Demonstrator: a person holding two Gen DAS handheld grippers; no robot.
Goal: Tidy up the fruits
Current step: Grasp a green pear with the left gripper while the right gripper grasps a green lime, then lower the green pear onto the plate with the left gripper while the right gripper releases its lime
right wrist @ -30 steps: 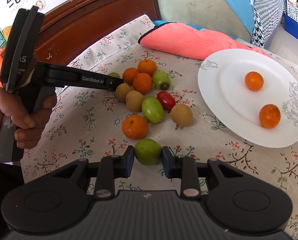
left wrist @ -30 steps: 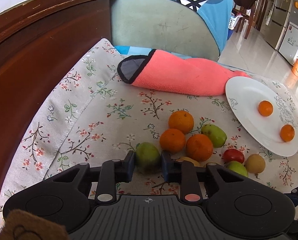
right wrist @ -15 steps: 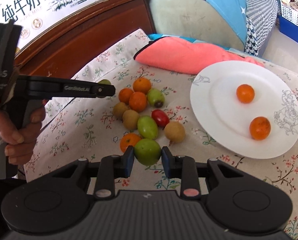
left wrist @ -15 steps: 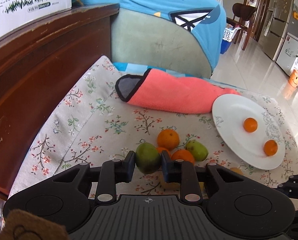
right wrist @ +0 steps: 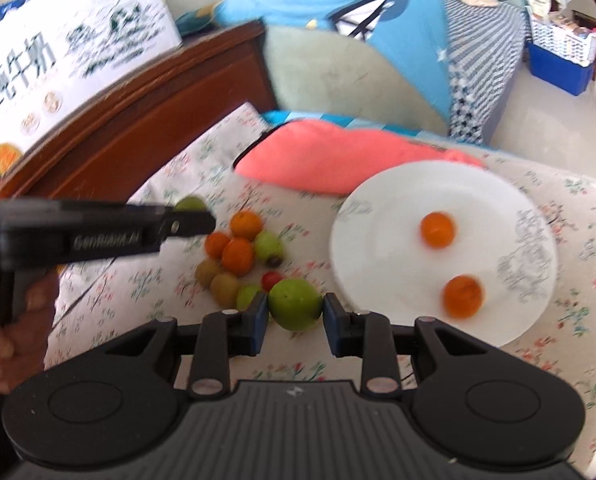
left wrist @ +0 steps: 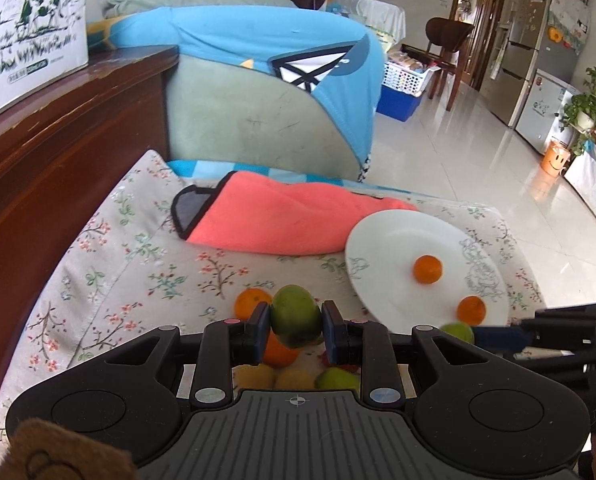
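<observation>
**Both grippers hold a green fruit above the flowered cloth**

Left wrist view: the left gripper (left wrist: 295, 326) is clamped on a green fruit (left wrist: 295, 321), its two blue pads pressed against the fruit's sides, and the fruit is lifted clear of the flowered cloth (left wrist: 138, 256). Below and behind it lies the fruit pile (left wrist: 258, 312), with oranges partly hidden by the held fruit and yellowish and green pieces showing under the fingers. To the right stands a white plate (left wrist: 378, 248) carrying two small oranges (left wrist: 428, 269), well apart from each other. A pink towel (left wrist: 282, 220) lies behind, touching the plate's far rim. At the right edge the right gripper (left wrist: 464, 332) reaches in, closed on a second green fruit (left wrist: 456, 330) near the plate's near rim.

Right wrist view: this picture is blurred. The right gripper (right wrist: 295, 312) grips its second green fruit (right wrist: 295, 304) between both pads, just beside the plate's (right wrist: 378, 208) left rim. The two small oranges (right wrist: 438, 229) sit on the plate. The fruit pile (right wrist: 238, 256) lies on the cloth (right wrist: 218, 152) left of the plate: oranges, brownish fruits, a green one and a small red one. Above the pile's left side, the left gripper (right wrist: 194, 216) holds its green fruit (right wrist: 190, 203) aloft. The pink towel (right wrist: 338, 160) lies behind.
</observation>
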